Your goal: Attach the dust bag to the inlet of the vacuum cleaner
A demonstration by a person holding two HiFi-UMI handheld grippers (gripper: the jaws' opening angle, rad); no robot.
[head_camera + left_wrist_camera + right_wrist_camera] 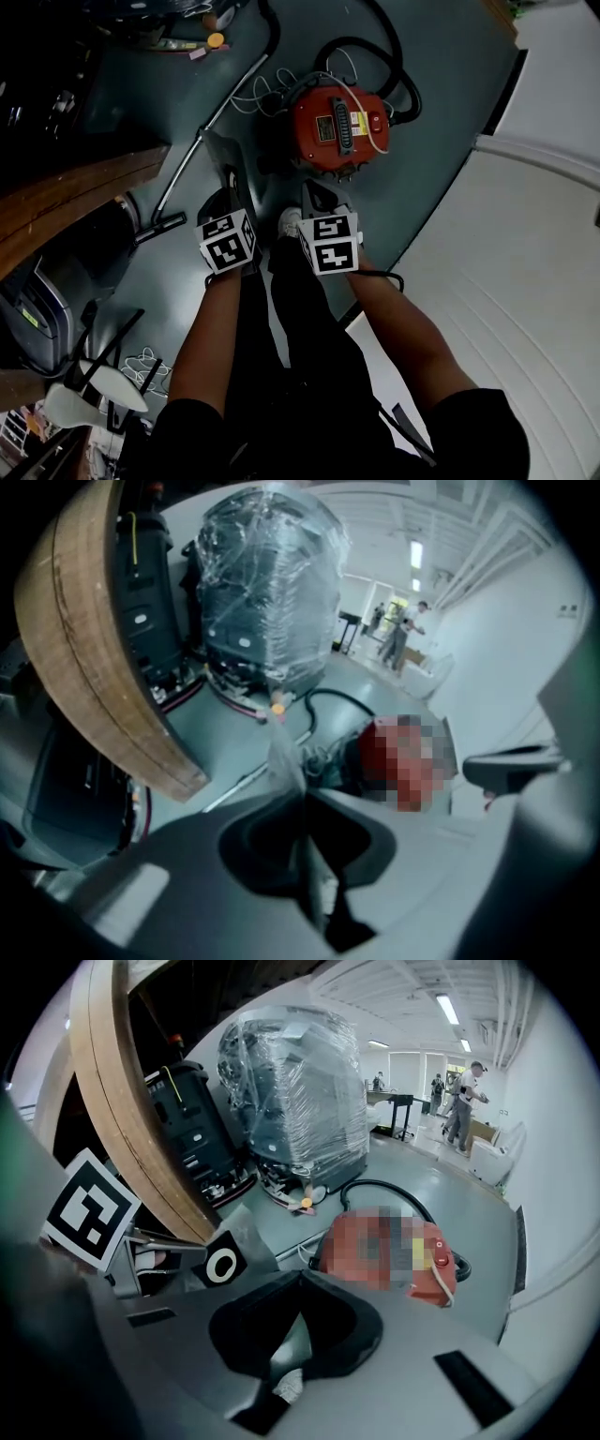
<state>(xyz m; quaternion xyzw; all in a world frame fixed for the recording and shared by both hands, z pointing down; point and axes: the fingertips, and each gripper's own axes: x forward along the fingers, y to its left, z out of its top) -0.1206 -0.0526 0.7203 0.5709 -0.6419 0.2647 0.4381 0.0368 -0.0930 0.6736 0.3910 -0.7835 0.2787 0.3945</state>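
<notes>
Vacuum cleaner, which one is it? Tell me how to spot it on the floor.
Look at the grey-green floor in the middle of the head view. The vacuum cleaner sits there, with a black hose looping behind it. It is the only round, bright red thing; nothing else near it is red.

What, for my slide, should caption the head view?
Left gripper holds the dust bag short of the red vacuum cleaner.

Left hand-held gripper [232, 192], right hand-held gripper [317, 195]: jaws closed
</notes>
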